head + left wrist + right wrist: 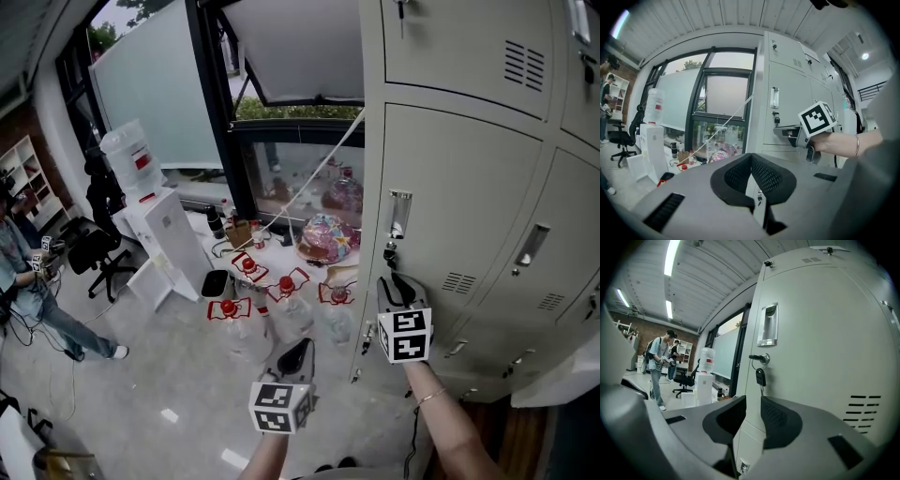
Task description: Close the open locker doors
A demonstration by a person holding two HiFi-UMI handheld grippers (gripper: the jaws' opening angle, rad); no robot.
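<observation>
Head view: pale grey metal locker bank fills the right half. Its top row and far-right column are cut off by the frame. Right gripper sits at the left edge of the mid-row locker door, just below its black-headed key and recessed chrome handle. That door looks flush w/ the frame; can't tell whether it is latched.

Right gripper view: jaws apart w/ a narrow gap, nothing clamped. The door's left edge runs behind the gap; contact w/ the pads is not discernible. Lower doors are partly masked by the gripper and forearm. Pale panel juts out bottom right, cropped; can't tell if it's an open door.

Left gripper is held lower, over the floor, left of the locker bank and not touching it. Left gripper view: jaws clenched tip to tip, nothing btwn them.

Background:
- White water dispenser w/ a bottle on top.
- Red-capped clear plastic bottles on the floor nr the window.
- Multicoloured round item, too small to identify.
- Person at the left edge, partly cropped, beside a black office chair.
</observation>
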